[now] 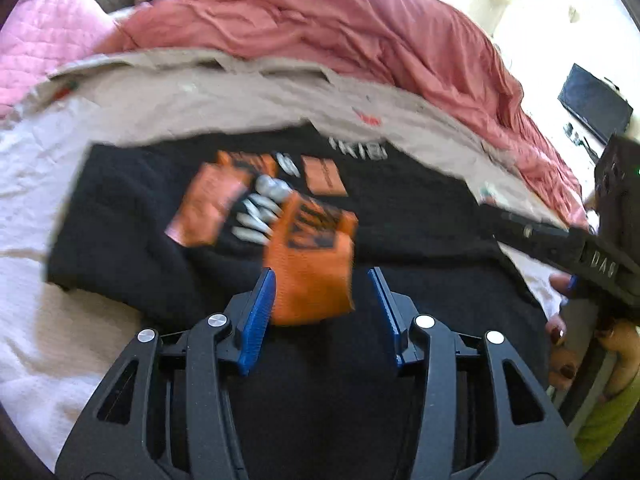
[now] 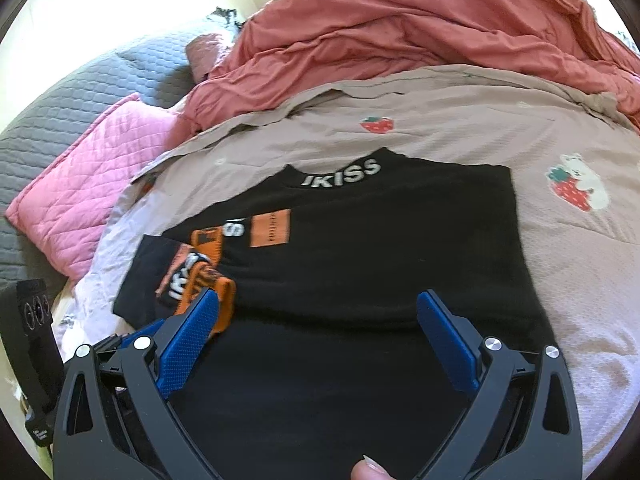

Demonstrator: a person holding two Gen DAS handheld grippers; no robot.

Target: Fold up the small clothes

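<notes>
Lying flat on the bed [image 2: 592, 304], the black top [image 2: 380, 264] spreads just ahead of both grippers; the left gripper [image 1: 322, 280] stands released, the orange-printed sleeve [image 1: 312, 260] folded inward between its parted jaws, apparently untouched; the right gripper [image 2: 320, 308] hangs wide open above the hem, holding nothing, likely readying the next fold.
</notes>
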